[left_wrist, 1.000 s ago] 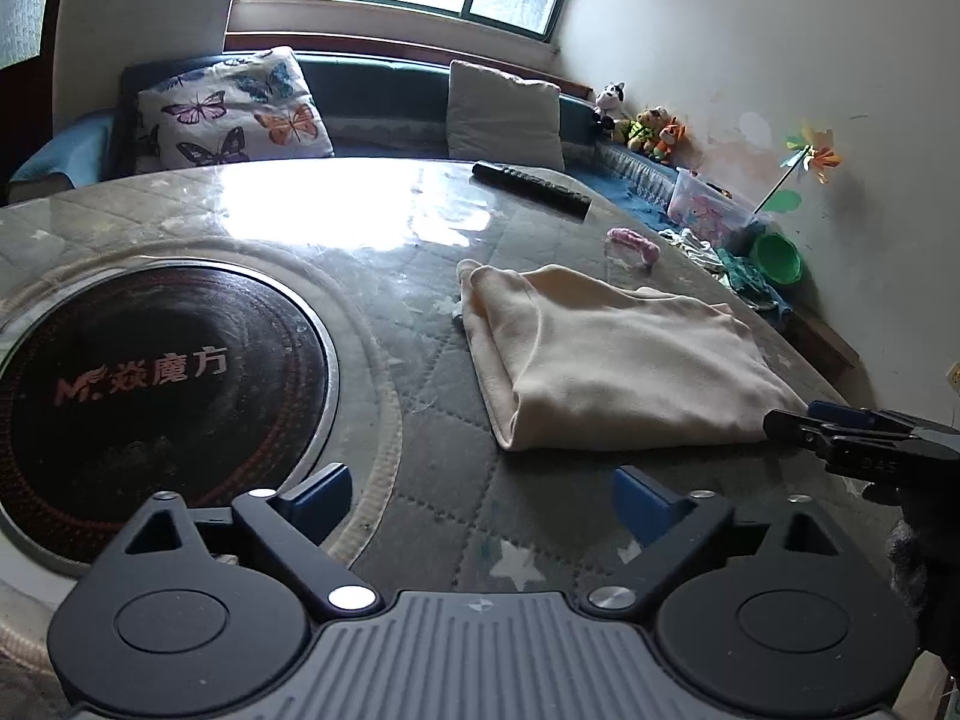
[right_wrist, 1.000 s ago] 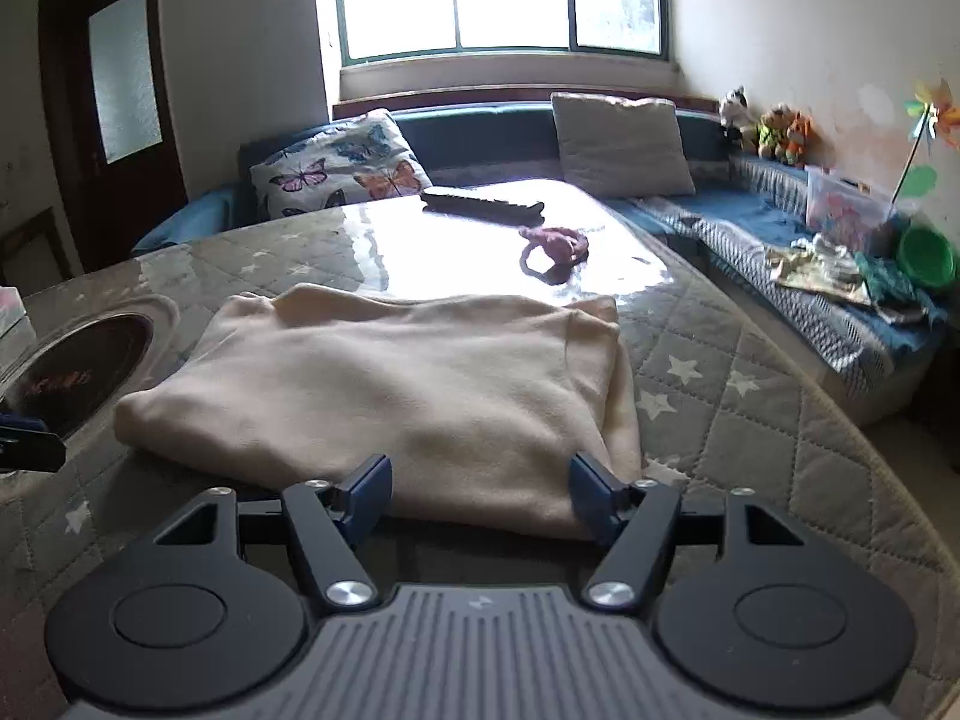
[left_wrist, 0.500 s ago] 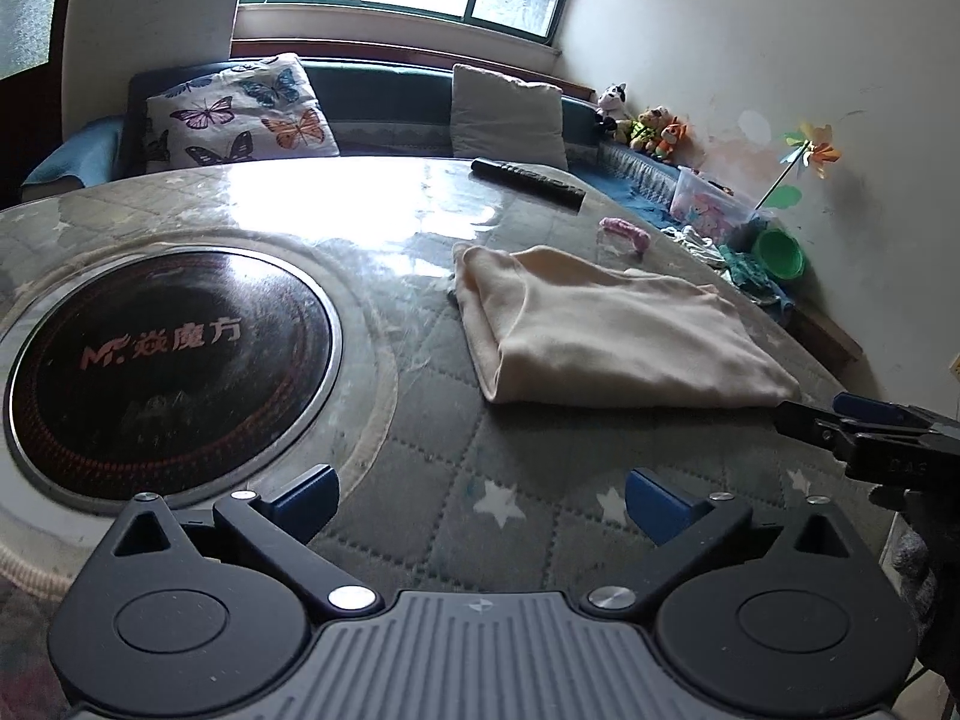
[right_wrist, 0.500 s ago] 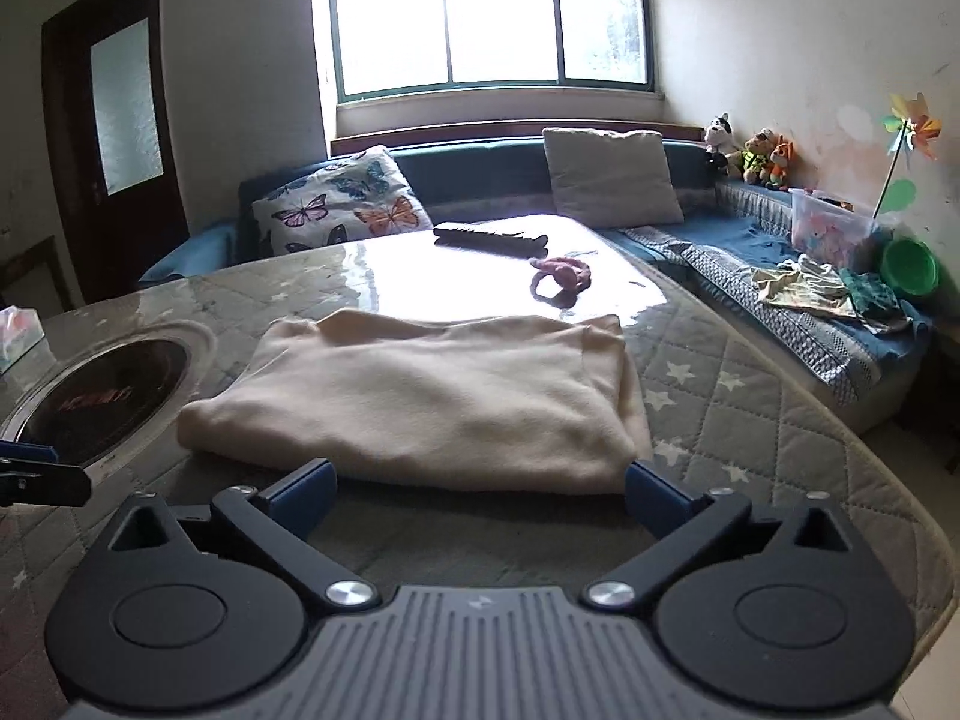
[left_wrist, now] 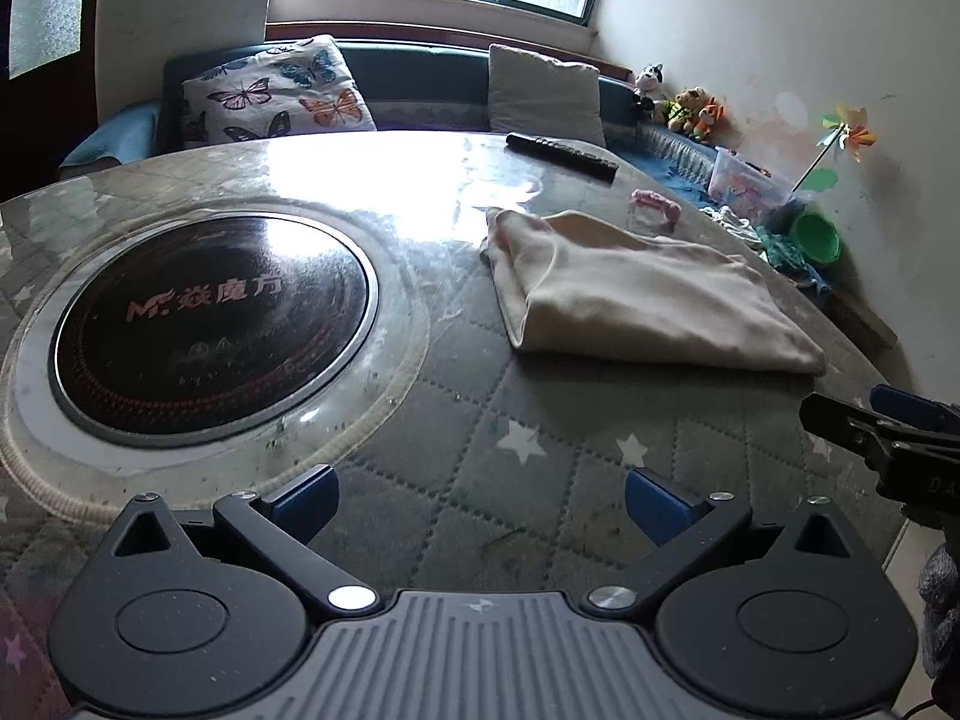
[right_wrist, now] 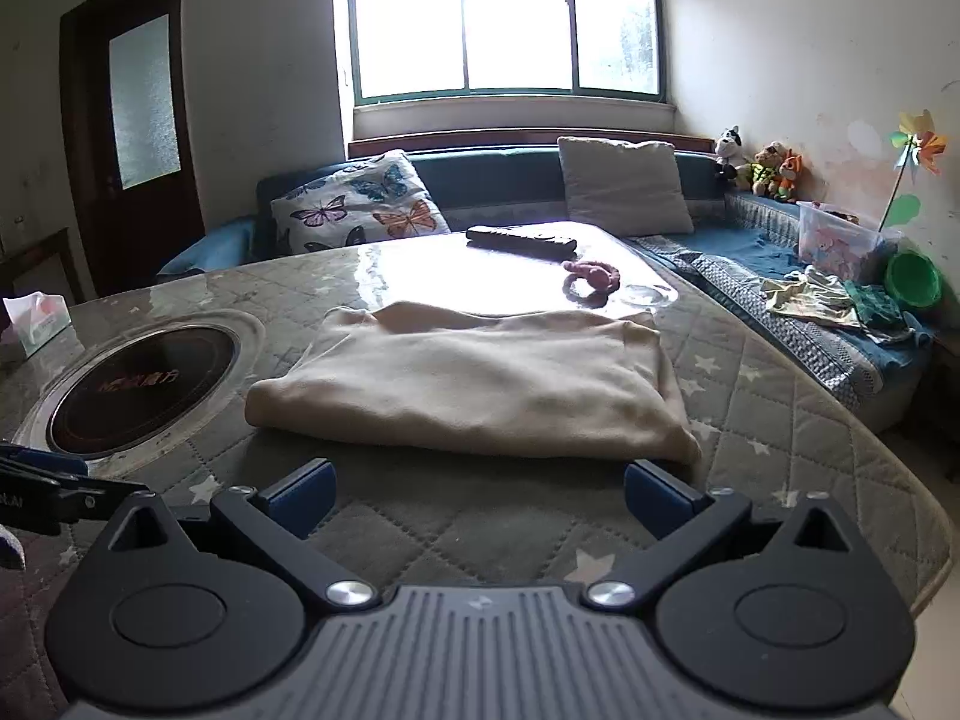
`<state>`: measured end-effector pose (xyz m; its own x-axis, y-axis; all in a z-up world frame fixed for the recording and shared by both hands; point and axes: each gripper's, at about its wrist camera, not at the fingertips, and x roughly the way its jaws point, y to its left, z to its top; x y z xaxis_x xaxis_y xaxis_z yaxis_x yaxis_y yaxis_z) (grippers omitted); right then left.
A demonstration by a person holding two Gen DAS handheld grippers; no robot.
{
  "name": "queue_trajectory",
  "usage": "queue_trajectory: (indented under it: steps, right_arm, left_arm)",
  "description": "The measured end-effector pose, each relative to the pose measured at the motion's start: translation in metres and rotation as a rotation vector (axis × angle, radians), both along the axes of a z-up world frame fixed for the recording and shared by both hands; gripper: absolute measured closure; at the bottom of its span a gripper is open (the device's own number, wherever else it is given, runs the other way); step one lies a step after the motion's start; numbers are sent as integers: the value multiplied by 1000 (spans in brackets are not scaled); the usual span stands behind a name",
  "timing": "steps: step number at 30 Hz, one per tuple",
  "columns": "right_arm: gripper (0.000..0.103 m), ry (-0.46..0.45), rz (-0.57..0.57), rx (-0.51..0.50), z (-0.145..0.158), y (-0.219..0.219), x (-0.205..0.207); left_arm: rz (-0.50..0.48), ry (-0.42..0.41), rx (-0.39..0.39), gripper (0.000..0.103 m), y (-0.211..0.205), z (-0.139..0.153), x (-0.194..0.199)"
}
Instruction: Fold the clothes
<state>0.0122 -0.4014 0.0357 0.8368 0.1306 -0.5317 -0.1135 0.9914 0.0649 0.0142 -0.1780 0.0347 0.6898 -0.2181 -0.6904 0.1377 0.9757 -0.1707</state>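
A cream garment [right_wrist: 474,384] lies folded into a flat rectangle on the quilted round table [right_wrist: 798,462]; the left wrist view has it [left_wrist: 636,294] at the right of the table. My right gripper [right_wrist: 477,501] stands open just short of its near edge, nothing between the fingers. Over bare quilt, well back from the garment, my left gripper [left_wrist: 477,507] is open and empty too. The right gripper's fingers [left_wrist: 864,426] reach in from the right edge of the left wrist view.
A round black cooktop [left_wrist: 210,318] is set into the table at the left. A remote control [right_wrist: 522,239] and a pink hair tie [right_wrist: 591,276] lie beyond the garment. A tissue box [right_wrist: 36,318] stands far left. A sofa with cushions [right_wrist: 360,210] lines the far side.
Both grippers have drawn back from the garment, which now lies farther off in both views. The right gripper's jaws have opened wider and left the garment's near edge.
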Motion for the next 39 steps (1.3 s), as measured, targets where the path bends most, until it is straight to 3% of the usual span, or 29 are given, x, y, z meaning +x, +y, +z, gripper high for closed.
queue_trajectory:
  steps: [39]
  right_arm:
    - [0,22,-10,15,-5,9,-14]
  left_arm:
    - [-39,-16,97,0,-30,5,-19]
